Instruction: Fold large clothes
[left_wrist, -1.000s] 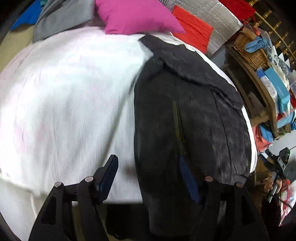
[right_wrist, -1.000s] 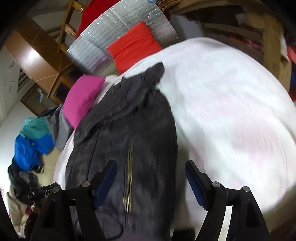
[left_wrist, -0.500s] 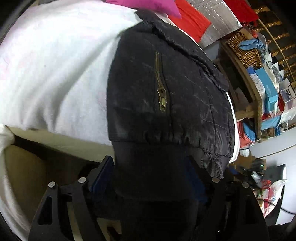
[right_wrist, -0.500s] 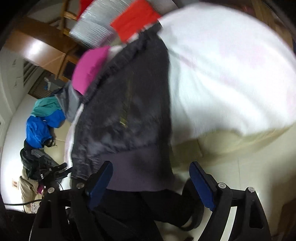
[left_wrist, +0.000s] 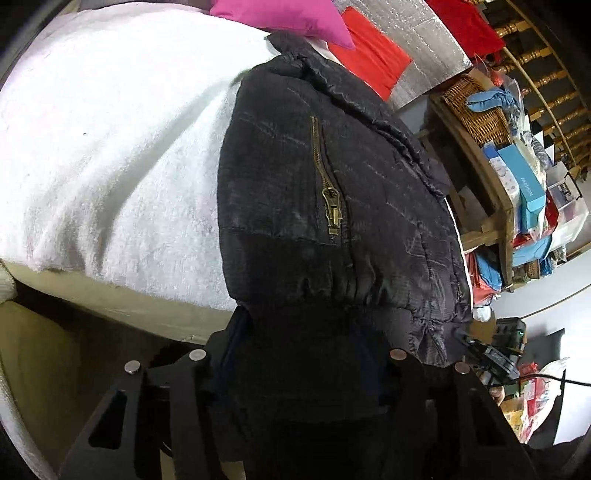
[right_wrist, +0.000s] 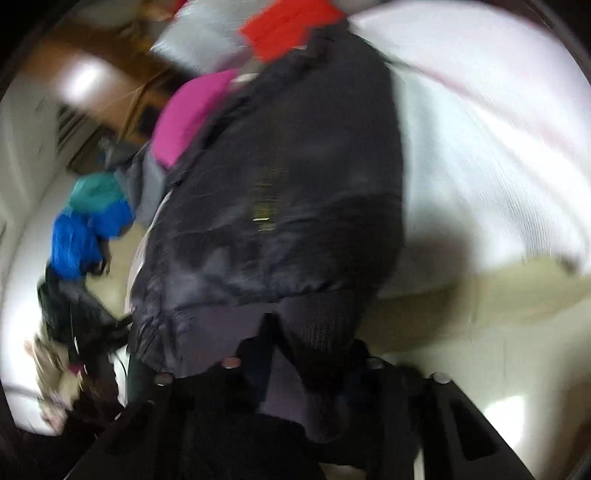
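A black quilted jacket (left_wrist: 332, 192) with a brass zipper lies lengthwise on a bed covered by a white blanket (left_wrist: 110, 147). Its ribbed hem hangs over the bed's near edge. My left gripper (left_wrist: 299, 354) is shut on the hem near one corner. The jacket also shows, blurred, in the right wrist view (right_wrist: 280, 192). My right gripper (right_wrist: 303, 365) is shut on the hem there, with the dark ribbed band bunched between its fingers.
A pink pillow (left_wrist: 280, 16) and a red pillow (left_wrist: 369, 55) lie at the bed's head. A wooden shelf (left_wrist: 498, 177) with a basket and boxes stands to the right. A blue and teal garment pile (right_wrist: 88, 225) lies beyond the jacket's left side.
Both grippers have dropped from above the bed to its near edge and closed on the jacket's hem. The right view is blurred by motion.
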